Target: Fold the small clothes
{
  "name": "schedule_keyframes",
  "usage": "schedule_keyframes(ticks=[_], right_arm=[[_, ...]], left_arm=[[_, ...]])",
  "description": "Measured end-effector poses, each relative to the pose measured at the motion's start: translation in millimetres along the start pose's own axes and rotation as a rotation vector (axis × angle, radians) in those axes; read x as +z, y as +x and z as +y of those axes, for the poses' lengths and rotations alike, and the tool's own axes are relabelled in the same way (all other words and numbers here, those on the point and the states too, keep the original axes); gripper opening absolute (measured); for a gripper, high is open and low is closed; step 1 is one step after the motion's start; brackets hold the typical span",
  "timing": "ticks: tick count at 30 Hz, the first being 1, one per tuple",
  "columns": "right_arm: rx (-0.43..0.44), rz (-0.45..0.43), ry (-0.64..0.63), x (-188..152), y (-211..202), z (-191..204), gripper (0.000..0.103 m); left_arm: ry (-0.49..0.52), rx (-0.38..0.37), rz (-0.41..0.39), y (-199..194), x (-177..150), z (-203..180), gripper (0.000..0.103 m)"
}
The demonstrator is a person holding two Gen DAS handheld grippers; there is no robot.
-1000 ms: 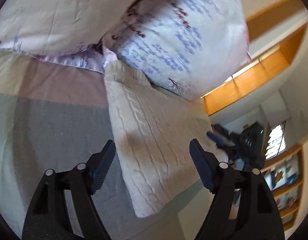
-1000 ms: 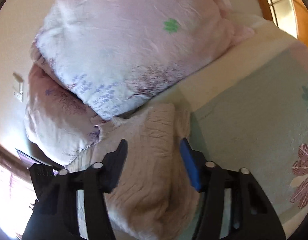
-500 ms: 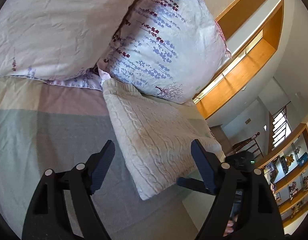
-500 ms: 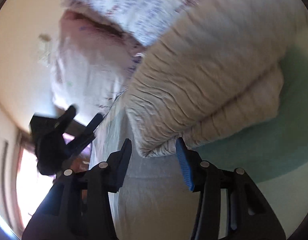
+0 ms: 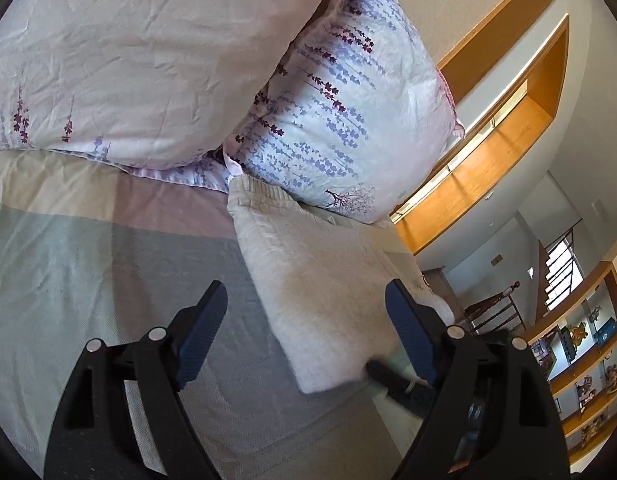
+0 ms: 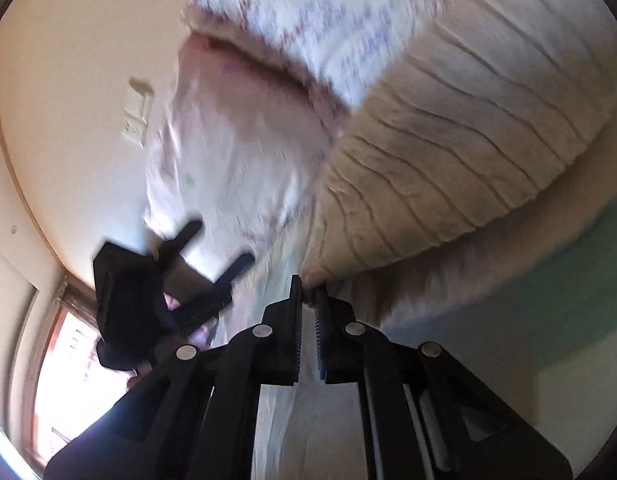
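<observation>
A cream cable-knit sweater [image 5: 320, 280] lies folded on the bed, its far end against the pillows. My left gripper [image 5: 306, 328] is open and empty, its fingers held above the sweater's near end. My right gripper [image 6: 308, 294] is shut on the sweater's near corner [image 6: 428, 184], which rises from the fingertips. The right gripper also shows in the left wrist view [image 5: 396, 380] at the sweater's near corner. The left gripper shows in the right wrist view [image 6: 212, 248], open, to the left.
Two floral pillows [image 5: 340, 112] lean at the head of the bed. The striped bedspread [image 5: 88, 264] stretches to the left. A wooden ledge [image 5: 480, 168] and shelves [image 5: 580, 360] stand to the right. A wall socket [image 6: 136, 120] is behind the pillows.
My right gripper has come down to the sweater's near corner and shut on it. My left gripper has drawn back slightly and stays open.
</observation>
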State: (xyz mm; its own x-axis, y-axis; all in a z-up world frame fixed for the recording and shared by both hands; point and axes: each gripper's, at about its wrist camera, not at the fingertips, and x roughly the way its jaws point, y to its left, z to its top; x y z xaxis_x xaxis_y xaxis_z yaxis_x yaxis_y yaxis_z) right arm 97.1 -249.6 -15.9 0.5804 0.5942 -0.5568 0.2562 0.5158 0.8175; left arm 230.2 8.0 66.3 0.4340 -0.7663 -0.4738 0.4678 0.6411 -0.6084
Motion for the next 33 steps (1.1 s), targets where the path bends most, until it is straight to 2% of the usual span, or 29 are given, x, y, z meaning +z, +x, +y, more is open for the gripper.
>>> schedule_keyframes(ticks=[3, 5, 6, 7, 8, 10, 11, 12, 13, 14, 17, 18, 20, 21, 22, 23, 26, 28, 30, 32, 33], right_arm=[[-0.126, 0.122, 0.007, -9.5, 18.3, -17.2, 0.006], [-0.111, 0.208, -0.02, -12.2, 15.2, -15.9, 0.007], [-0.083, 0.21, -0.095, -13.5, 0.7, -5.4, 0.007], [-0.054, 0.184, -0.155, -13.0, -16.1, 3.6, 0.009], [-0.023, 0.119, -0.222, -8.6, -44.8, 14.9, 0.01], [-0.048, -0.007, -0.265, 7.9, -85.2, 23.4, 0.017], [-0.079, -0.068, -0.263, 21.8, -101.9, 23.6, 0.022], [-0.146, -0.123, -0.255, 42.1, -115.7, 20.2, 0.039], [-0.221, -0.146, -0.251, 59.9, -120.4, 14.0, 0.064], [-0.308, -0.156, -0.251, 82.4, -117.9, 6.5, 0.069], [-0.409, -0.099, -0.217, 119.6, -95.2, -17.8, 0.068], [-0.434, -0.047, -0.172, 135.0, -79.7, -32.5, 0.062], [-0.462, 0.004, -0.126, 143.9, -59.5, -40.5, 0.055], [-0.475, 0.032, -0.118, 144.5, -48.0, -44.4, 0.047], [-0.478, 0.055, -0.137, 145.2, -40.6, -44.5, 0.024], [-0.485, 0.072, -0.176, 142.5, -32.5, -40.0, 0.017], [-0.58, 0.008, -0.324, 147.4, -27.8, -24.7, 0.013], [-0.61, -0.036, -0.258, 166.7, -28.2, -40.5, 0.012], [-0.594, -0.007, -0.193, 174.7, -23.2, -58.6, 0.013], [-0.559, 0.005, -0.22, 174.7, -26.0, -51.9, 0.017], [-0.514, 0.008, -0.198, 176.2, -32.6, -51.0, 0.029]], left_arm=[[0.041, -0.009, 0.034, 7.1, -3.2, -6.1, 0.082], [0.09, -0.003, 0.064, 11.9, -8.5, -14.5, 0.082], [0.128, -0.005, 0.076, 13.4, -12.1, -20.2, 0.082], [0.171, -0.003, 0.083, 14.6, -15.5, -27.0, 0.082], [0.198, -0.002, 0.088, 15.3, -17.7, -31.6, 0.084], [0.242, -0.016, 0.096, 18.2, -22.4, -40.6, 0.086], [0.261, -0.026, 0.104, 21.9, -25.5, -46.4, 0.086], [0.274, -0.029, 0.11, 25.6, -28.2, -50.4, 0.086], [0.285, -0.031, 0.118, 30.1, -30.8, -54.3, 0.086], [0.295, -0.025, 0.13, 36.8, -34.3, -58.5, 0.086], [0.302, -0.006, 0.164, 53.2, -43.2, -64.3, 0.086], [0.297, -0.001, 0.175, 57.8, -45.9, -64.6, 0.086], [0.292, 0.011, 0.194, 65.1, -49.3, -64.9, 0.086], [0.294, 0.018, 0.2, 69.1, -50.9, -65.3, 0.086], [0.295, 0.021, 0.204, 71.4, -51.6, -65.0, 0.086], [0.298, 0.025, 0.212, 76.0, -53.0, -65.9, 0.086], [0.318, 0.05, 0.235, 89.2, -56.4, -68.9, 0.084], [0.333, 0.052, 0.258, 99.2, -60.3, -73.6, 0.072], [0.339, 0.068, 0.266, 105.2, -62.0, -75.6, 0.07], [0.325, 0.063, 0.256, 101.8, -59.8, -74.5, 0.071], [0.292, 0.03, 0.227, 92.6, -54.1, -70.6, 0.072]])
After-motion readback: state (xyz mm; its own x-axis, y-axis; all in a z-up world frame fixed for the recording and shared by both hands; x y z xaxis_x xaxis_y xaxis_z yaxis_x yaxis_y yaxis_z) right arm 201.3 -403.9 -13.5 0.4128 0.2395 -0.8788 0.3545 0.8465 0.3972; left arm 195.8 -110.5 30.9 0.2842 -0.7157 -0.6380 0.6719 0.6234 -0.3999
